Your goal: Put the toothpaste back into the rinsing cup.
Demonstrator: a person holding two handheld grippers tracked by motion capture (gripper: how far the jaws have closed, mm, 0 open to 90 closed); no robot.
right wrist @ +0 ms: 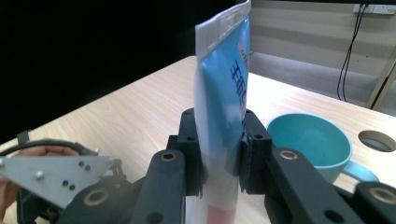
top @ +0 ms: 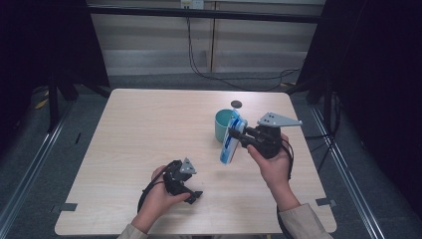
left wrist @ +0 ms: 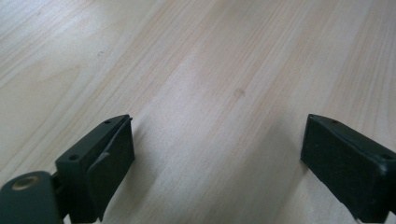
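Right gripper (right wrist: 219, 161) clamps blue pouch (right wrist: 224, 93) upright beside teal cup (top: 222, 125), likely readying a pour. Left gripper (left wrist: 217, 154) gapes empty over table (left wrist: 196, 70).

Left tongs (top: 195, 195) gape wide, low — right tongs (right wrist: 219, 154) clamped, seemingly level.

The worktop (top: 149, 124) lies bare across its whole left half and far edge, so a hand could pass there freely. On the right half a cup (top: 222, 125) stands, with a pouch (top: 232, 142) upright just beside it in the right gripper (top: 239, 138), closing off that side. The left gripper (top: 191, 191) sits near the front edge, bare wood between its fingers (left wrist: 109, 161).
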